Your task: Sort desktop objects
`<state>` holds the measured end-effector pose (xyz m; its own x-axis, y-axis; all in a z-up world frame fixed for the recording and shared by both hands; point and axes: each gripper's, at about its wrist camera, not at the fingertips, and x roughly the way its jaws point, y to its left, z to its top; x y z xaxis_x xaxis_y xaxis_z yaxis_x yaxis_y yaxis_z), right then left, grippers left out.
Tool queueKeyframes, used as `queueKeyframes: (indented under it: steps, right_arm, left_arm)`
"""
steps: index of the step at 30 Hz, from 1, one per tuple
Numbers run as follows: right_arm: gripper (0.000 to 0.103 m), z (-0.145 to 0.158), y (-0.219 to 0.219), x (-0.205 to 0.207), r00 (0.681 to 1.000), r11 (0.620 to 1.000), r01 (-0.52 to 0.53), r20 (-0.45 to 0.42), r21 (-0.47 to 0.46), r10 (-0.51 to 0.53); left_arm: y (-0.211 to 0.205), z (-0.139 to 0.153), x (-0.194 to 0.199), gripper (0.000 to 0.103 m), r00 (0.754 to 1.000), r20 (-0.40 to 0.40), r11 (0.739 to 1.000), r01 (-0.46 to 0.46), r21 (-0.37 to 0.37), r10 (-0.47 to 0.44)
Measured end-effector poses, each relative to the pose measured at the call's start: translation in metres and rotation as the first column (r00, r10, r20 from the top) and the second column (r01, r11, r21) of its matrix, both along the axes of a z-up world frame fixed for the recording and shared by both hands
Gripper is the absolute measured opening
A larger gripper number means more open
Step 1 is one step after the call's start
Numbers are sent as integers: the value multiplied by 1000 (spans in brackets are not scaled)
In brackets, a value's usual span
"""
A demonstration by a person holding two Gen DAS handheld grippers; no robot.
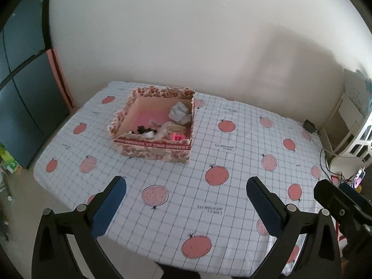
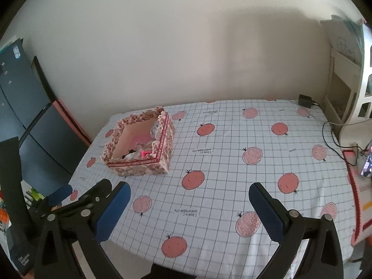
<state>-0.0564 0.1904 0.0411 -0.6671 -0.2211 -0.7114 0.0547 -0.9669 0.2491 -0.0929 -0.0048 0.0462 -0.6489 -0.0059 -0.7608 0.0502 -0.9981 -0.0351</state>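
Left tool [image 1: 186, 200] spread wide, empty; right tool [image 2: 189, 200] likewise, above tablecloth [image 2: 220, 162]; box [image 1: 154, 125] well apart.

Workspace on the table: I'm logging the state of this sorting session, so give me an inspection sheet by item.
Surface: table under a checked tablecloth printed with pink fruit; mostly bare.
Job's things: decorated box at the far left, open, holding crumpled grey paper, a pink item and other small things too jumbled to tell.
Clutter: nothing seen loose on the cloth apart from the adapter.
Grippers: left claw open and empty, above the near edge; right claw open and empty, beside it.
Cables: black adapter at the far right corner, with a cable running off the right side.
Surroundings: pale wall, dark cabinet at left, white shelving at right.
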Motion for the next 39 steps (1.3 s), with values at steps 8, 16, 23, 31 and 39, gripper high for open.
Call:
queueKeyframes:
  steps: [8, 16, 23, 31, 39]
  right_arm:
    - [103, 22, -11, 33, 1000, 1000, -7, -11, 8, 7]
    - [103, 42, -32, 55, 998, 998, -46, -36, 31, 47]
    - [103, 56, -39, 64, 997, 998, -53, -53, 42, 56]
    - [103, 66, -37, 66, 997, 998, -48, -65, 45, 51]
    - [103, 74, -39, 64, 996, 998, -46, -75, 53, 50]
  left_arm:
    - [-7, 20, 35, 103, 1000, -5, 999, 0, -34, -1]
    - [-17, 37, 62, 103, 1000, -23, 999, 4, -35, -5]
    - [-27, 49, 72, 103, 999, -40, 1000, -9, -24, 8]
    - [-31, 58, 74, 103, 999, -50, 1000, -9, -5, 9]
    - [-32, 68, 72, 103, 998, -60, 1000, -20, -5, 20]
